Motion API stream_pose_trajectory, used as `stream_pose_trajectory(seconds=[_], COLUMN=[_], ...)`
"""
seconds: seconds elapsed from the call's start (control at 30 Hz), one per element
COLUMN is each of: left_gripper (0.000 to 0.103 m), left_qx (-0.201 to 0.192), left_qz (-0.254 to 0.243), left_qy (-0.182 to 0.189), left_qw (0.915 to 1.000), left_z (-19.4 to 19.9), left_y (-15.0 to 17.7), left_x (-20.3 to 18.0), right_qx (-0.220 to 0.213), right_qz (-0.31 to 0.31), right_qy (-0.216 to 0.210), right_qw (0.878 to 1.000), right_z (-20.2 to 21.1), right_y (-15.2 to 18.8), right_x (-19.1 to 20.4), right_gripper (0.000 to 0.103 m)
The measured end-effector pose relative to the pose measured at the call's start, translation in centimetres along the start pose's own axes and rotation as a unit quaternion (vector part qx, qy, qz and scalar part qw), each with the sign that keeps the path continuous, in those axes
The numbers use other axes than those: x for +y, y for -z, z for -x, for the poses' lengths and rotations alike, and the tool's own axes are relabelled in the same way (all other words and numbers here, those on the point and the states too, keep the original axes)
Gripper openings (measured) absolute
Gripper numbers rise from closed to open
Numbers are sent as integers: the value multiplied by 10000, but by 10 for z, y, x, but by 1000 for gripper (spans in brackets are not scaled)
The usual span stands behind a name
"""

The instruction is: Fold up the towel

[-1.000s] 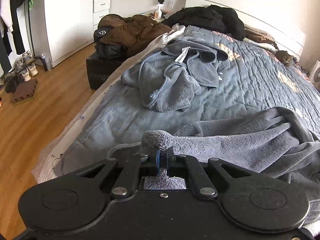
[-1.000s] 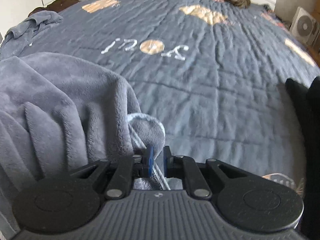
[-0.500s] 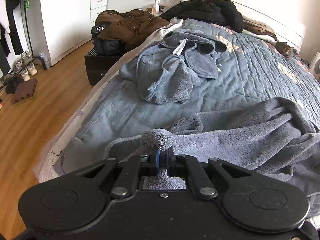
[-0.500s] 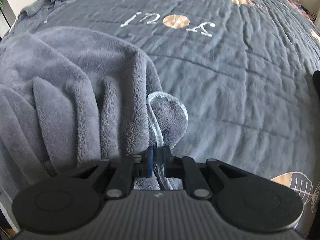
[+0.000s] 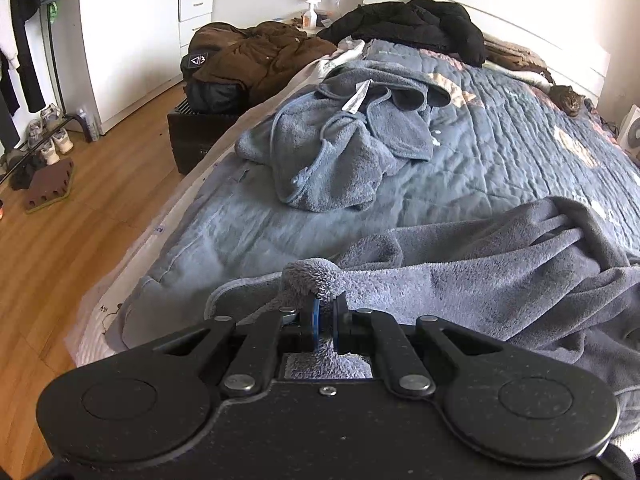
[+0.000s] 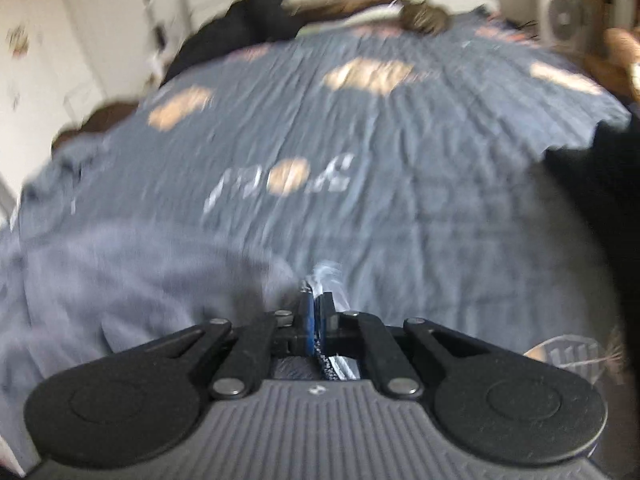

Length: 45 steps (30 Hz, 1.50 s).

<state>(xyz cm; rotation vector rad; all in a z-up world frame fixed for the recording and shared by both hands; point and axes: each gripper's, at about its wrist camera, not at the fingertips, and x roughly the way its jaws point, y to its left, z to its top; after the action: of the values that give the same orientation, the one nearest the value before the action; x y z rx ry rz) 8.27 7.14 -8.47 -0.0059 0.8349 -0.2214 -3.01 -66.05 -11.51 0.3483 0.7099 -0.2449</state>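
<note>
left gripper [image 5: 325, 320] clamped on fluffy corner of grey towel [image 5: 480, 276], which spreads to frame right over the quilt [image 5: 500, 168]; right gripper [image 6: 316, 322] just closed, pinching towel's pale hem, frame blurred; second crumpled towel [image 5: 340, 148] upper centre, cat [image 5: 568, 98] far upper right

Left gripper [image 5: 325, 318] has a towel [image 5: 480, 280] corner between its jaws, rest spreads right of them on the bed [image 5: 500, 168]. Second towel heap [image 5: 340, 152] lies ahead, jacket [image 5: 412, 26] behind it, cat [image 5: 568, 98] far right. Floor [image 5: 60, 248] left of jaws
</note>
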Motion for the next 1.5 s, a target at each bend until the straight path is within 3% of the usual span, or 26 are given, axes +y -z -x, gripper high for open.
stream_pose_trajectory(seconds=[0.13,0.27,0.47,0.73,0.83,0.9,1.1,1.2,1.3,1.5], left_gripper=[6,6,6,9,20,36,46,42,16,12], left_qx=[-37,22,251,491,648,757,862,859,865,885], left_qz=[-79,-217,-356,-411,-620,-610,-488,-411,-359,-392], left_qy=[114,233,386,530,368,347,350,336,332,366], left_qw=[9999,9995,9983,9965,9953,9947,9945,9949,9951,9946], left_z=[1,3,3,-17,-35,-45,-55,-59,-61,-57], left_y=[-4,0,22,43,48,50,62,68,72,72], left_x=[-7,-16,-21,-27,-35,-36,-35,-32,-31,-30], right_qx=[-581,-705,-228,387,675,870,1422,1577,1713,1765], right_qz=[-394,-493,-71,-137,130,311,603,751,844,624], right_qy=[127,84,34,290,255,246,187,191,264,529], right_qw=[9975,9963,9997,9987,9973,9954,9878,9844,9812,9809], right_z=[35,74,109,120,99,84,47,37,28,20], right_y=[-39,-57,-16,57,72,81,94,97,99,99], right_x=[-16,-21,-13,-27,-24,-19,-15,-12,-10,-21], right_gripper=[2,2,2,2,2,2,3,3,3,3])
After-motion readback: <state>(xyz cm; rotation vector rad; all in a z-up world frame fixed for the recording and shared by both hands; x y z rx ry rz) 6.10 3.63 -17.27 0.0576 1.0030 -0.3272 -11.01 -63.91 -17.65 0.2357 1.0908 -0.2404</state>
